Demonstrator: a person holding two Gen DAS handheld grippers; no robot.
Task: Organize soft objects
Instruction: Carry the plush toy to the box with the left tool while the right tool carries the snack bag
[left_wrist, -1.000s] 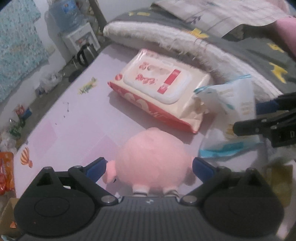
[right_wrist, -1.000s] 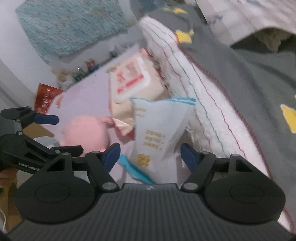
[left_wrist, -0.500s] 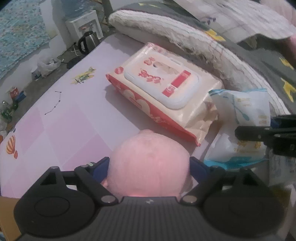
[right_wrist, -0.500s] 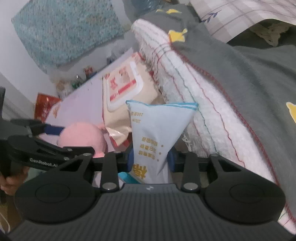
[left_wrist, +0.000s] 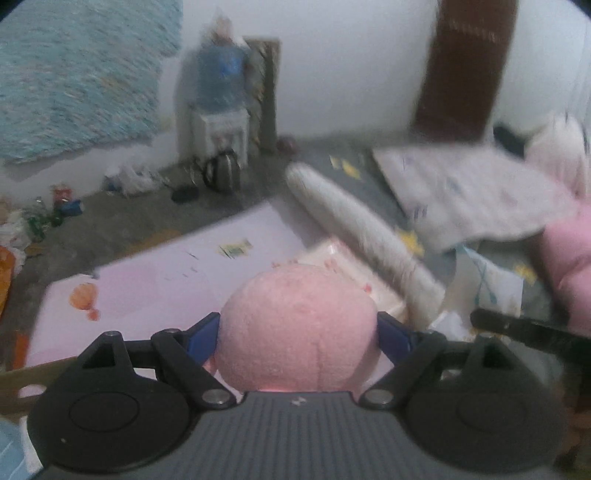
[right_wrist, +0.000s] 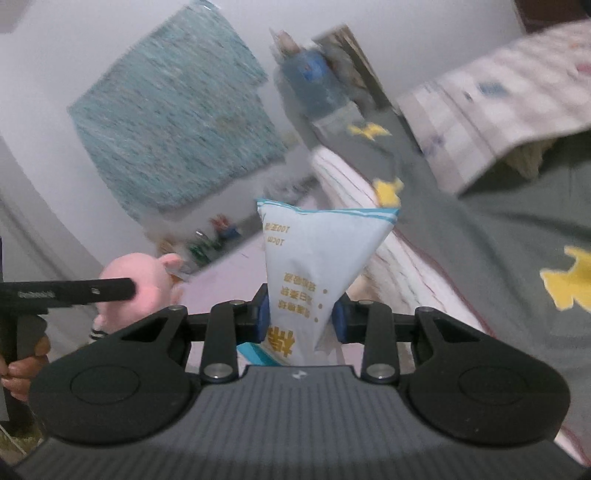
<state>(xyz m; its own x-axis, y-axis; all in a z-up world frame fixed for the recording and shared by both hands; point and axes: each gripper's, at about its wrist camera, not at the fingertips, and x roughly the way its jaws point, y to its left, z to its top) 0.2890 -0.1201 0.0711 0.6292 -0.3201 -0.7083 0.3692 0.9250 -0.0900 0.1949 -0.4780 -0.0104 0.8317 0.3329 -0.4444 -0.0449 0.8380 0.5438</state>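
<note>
My left gripper (left_wrist: 297, 336) is shut on a round pink plush toy (left_wrist: 297, 328) and holds it above the pale pink mat (left_wrist: 166, 280). The plush also shows in the right wrist view (right_wrist: 144, 284), behind the left gripper's black finger. My right gripper (right_wrist: 300, 319) is shut on a light blue and white packet (right_wrist: 314, 266) with yellow lettering, held upright off the mat. The packet also shows in the left wrist view (left_wrist: 484, 291). A red and cream wet-wipe pack (left_wrist: 351, 266) lies on the mat, mostly hidden behind the plush.
A rolled white blanket (left_wrist: 354, 225) and a grey bedspread with yellow shapes (right_wrist: 498, 229) lie to the right. A checked cloth (left_wrist: 469, 195) and a pink pillow (left_wrist: 569, 266) lie on the bed. A water dispenser (left_wrist: 218, 107), a kettle (left_wrist: 221, 171) and floor clutter stand beyond the mat.
Both grippers have lifted and tilted up with their loads, so the wall and the far room show. The right gripper closed on the packet; the left closed on the plush.
</note>
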